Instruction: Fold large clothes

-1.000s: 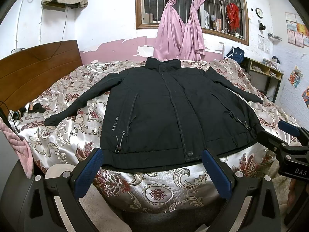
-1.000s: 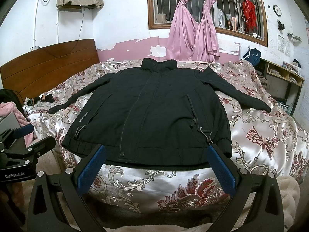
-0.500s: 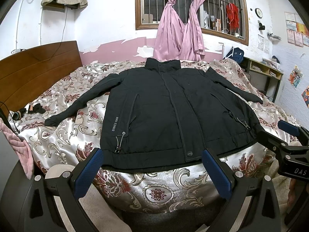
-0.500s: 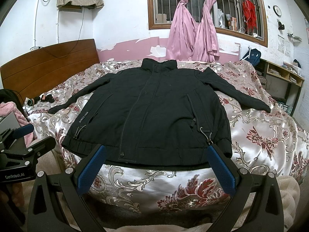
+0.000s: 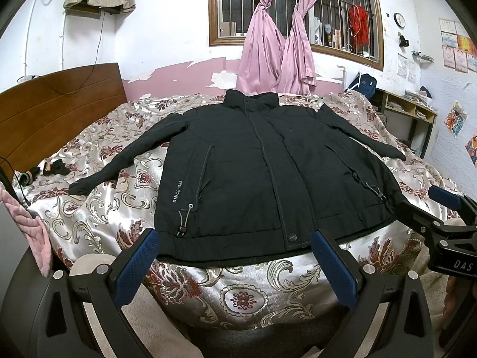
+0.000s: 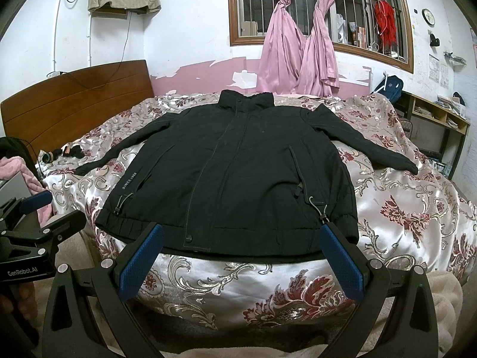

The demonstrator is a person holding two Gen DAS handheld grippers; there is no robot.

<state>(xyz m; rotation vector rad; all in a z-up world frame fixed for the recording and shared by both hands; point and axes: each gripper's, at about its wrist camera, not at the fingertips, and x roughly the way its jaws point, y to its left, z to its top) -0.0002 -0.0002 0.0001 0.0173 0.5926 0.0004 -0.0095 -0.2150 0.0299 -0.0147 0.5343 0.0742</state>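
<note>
The black jacket point(image 5: 262, 179) lies flat on the bed point(image 5: 244, 292), front up, both sleeves spread out, collar at 12 o'clock. No fold is made yet, so this looks like the very start. The left tool point(image 5: 235, 256) and the right tool point(image 6: 238, 253) each wait just short of the hem at 6 o'clock, fingers wide apart, holding nothing. Next, each should probably pinch a sleeve and bring it across the middle.
</note>
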